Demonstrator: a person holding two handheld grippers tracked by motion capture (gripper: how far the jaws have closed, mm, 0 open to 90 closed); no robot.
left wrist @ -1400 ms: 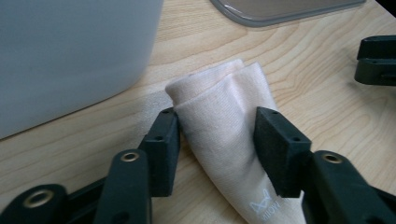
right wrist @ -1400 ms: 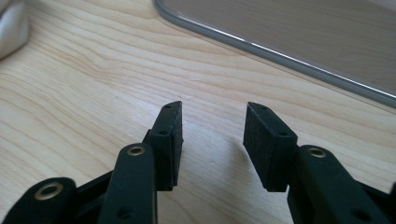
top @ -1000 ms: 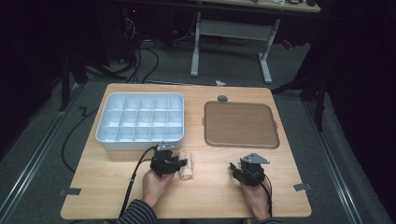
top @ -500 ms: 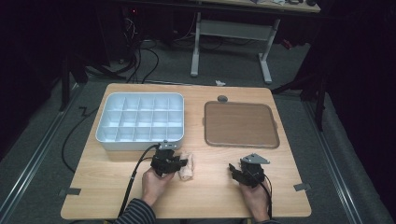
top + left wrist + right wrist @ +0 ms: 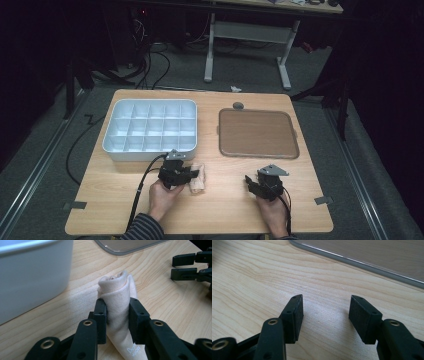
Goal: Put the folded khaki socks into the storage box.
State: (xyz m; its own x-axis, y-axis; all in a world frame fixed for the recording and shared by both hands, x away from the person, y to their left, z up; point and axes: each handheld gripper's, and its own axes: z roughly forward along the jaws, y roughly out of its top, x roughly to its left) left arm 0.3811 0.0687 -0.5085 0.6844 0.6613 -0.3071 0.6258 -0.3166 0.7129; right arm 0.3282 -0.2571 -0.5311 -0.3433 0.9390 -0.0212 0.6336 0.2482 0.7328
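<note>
— Two tongs low on the worktop. Left tongs point(image 5: 117, 315)?
— Clenched on the rolled beige cloth point(image 5: 117, 300), pads pressing both sides after closing in; cloth at five o'clock from the white divided bin point(image 5: 150, 127).
— Right tongs point(image 5: 325, 315)?
— Spread wide after opening, gripping nothing, hovering over bare wood at six o'clock from the brown tray point(image 5: 257, 132).

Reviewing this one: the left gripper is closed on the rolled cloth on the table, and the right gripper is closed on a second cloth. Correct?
Not quite. The left gripper is indeed closed on the rolled cloth, but the right gripper holds nothing: the right gripper view shows its jaws open over bare table, with no second cloth.
</note>
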